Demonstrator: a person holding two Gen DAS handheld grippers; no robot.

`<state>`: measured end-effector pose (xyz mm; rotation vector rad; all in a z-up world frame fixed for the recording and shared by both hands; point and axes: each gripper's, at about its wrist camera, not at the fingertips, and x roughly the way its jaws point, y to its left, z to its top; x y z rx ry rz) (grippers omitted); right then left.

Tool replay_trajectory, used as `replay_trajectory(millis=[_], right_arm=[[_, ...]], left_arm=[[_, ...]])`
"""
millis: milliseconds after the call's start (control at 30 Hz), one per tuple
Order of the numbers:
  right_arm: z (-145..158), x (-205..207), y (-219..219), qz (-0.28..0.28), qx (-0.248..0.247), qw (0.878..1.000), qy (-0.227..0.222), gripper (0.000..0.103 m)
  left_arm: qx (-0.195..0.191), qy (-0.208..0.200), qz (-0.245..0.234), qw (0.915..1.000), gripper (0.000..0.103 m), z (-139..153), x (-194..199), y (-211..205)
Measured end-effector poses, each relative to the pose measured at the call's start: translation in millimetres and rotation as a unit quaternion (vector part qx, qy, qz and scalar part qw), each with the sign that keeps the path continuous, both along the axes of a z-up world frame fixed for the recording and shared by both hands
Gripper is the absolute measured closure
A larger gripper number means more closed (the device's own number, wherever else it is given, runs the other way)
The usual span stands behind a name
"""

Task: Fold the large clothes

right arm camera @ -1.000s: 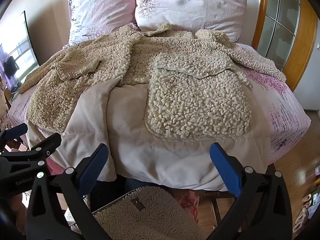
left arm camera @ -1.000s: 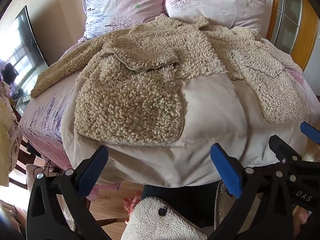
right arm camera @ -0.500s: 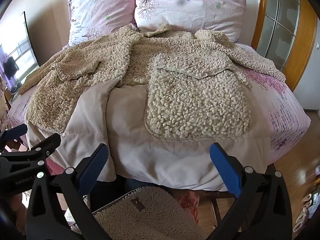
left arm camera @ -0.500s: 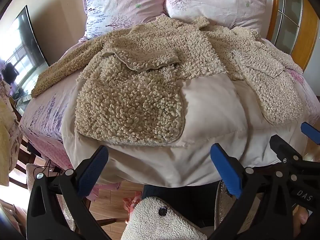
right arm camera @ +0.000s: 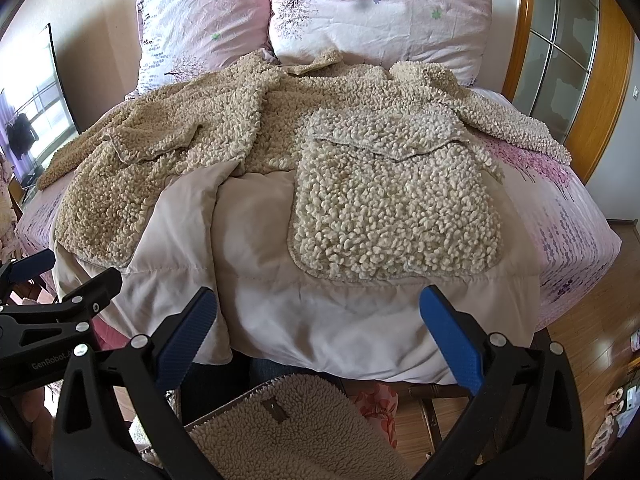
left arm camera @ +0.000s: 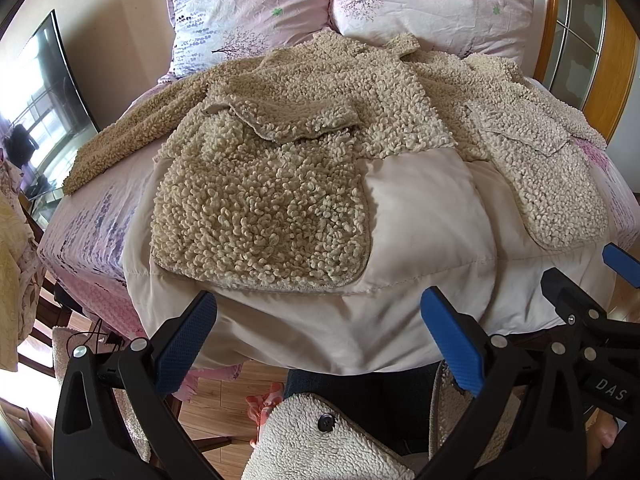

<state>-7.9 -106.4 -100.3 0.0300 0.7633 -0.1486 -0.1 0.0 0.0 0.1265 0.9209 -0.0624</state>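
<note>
A large beige coat of curly fleece with a pale quilted lining (left arm camera: pixel 420 208) lies spread open on a bed with a pink floral sheet (right arm camera: pixel 568 220), collar toward two pink floral pillows (right arm camera: pixel 376 12) and hem hanging over the near edge. The left gripper (left arm camera: pixel 320 332) and right gripper (right arm camera: pixel 318 328) hover side by side just off that hem, jaws wide apart, holding nothing. The coat's long axis runs straight away from both; its left patch pocket (left arm camera: pixel 260 216) faces the left gripper, its right pocket (right arm camera: pixel 396 208) the right, so neither hand looks nearer.
</note>
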Motion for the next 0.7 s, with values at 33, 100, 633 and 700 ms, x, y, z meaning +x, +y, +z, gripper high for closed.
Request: replay_trajectory(millis=[33, 100, 633, 700], right_arm=[[0.1, 0.0, 0.0, 0.0, 0.0, 1.0, 0.0, 0.002], [-0.1, -0.3, 0.0, 0.0, 0.0, 1.0, 0.0, 0.002], [1.3, 0.7, -0.2, 0.0, -0.001, 1.0, -0.001, 0.002], [1.3, 0.5, -0.2, 0.0, 0.0, 1.0, -0.002, 0.002]], left_arm=[[0.0, 0.0, 0.0, 1.0, 0.001, -0.1, 0.0, -0.1], [0.0, 0.0, 0.0, 1.0, 0.001, 0.1, 0.1, 0.0], [-0.001, 0.0, 0.0, 1.0, 0.001, 0.0, 0.0, -0.1], [-0.001, 0.0, 0.0, 1.0, 0.001, 0.1, 0.0, 0.0]])
